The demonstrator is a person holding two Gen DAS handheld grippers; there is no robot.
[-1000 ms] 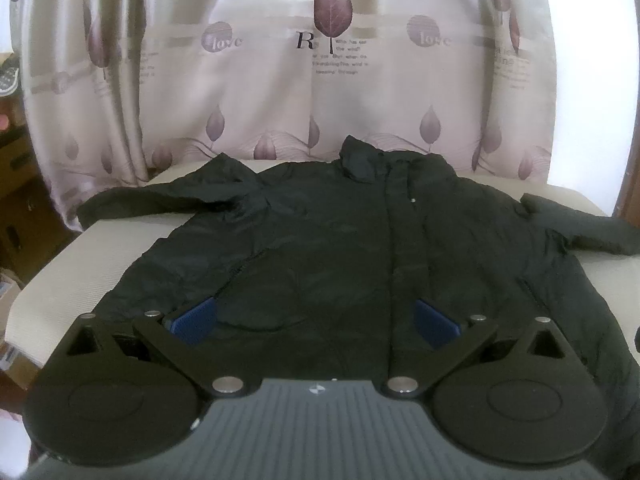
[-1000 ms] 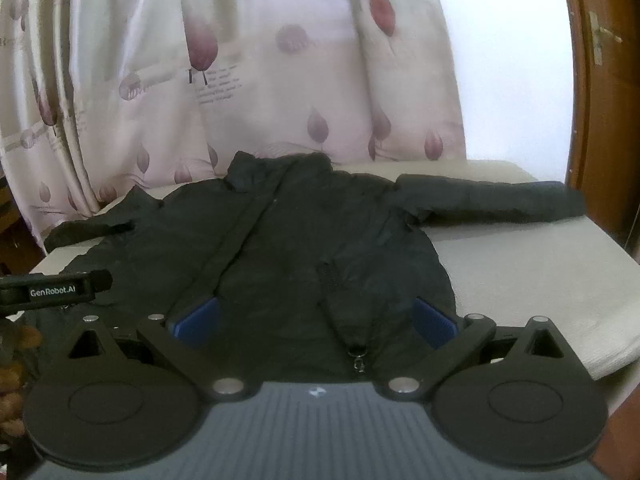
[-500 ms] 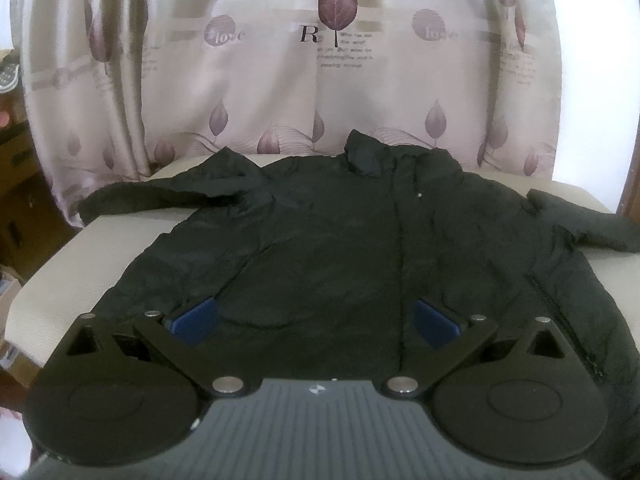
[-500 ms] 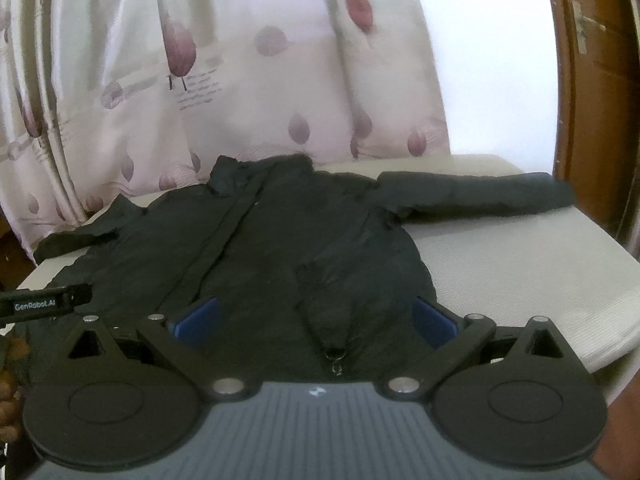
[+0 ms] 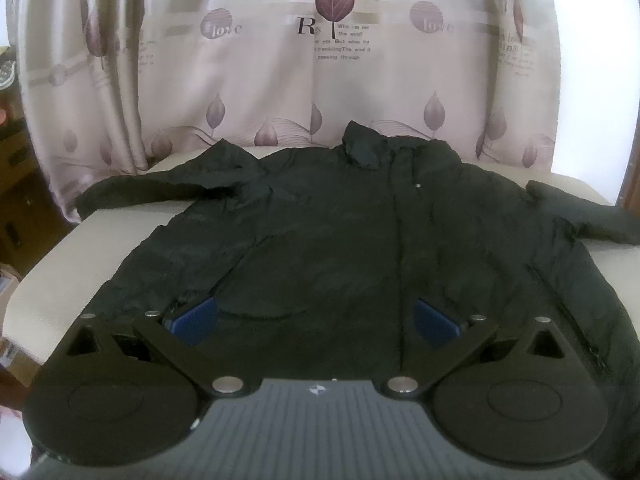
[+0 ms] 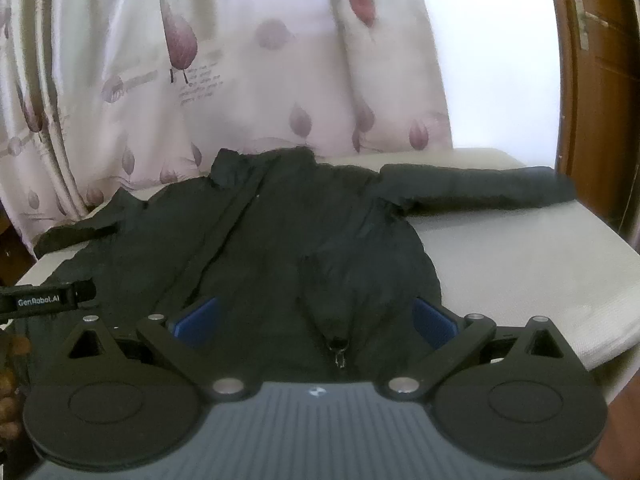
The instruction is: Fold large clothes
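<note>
On the beige bed point(image 5: 72, 264), the black jacket point(image 5: 340, 248) lies spread beyond both tongs point(image 5: 316, 322) point(image 6: 316, 320), spread wide.

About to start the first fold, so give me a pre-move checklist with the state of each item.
1. Black padded jacket spread flat, front up: ok.
2. Both sleeves laid out sideways: ok.
3. Left gripper open, blue-padded fingers empty: ok.
4. Right gripper open, empty: ok.
5. Front zip closed to the collar: cannot tell.
6. Beige cushioned surface bare beside the jacket for folding: ok.
</note>
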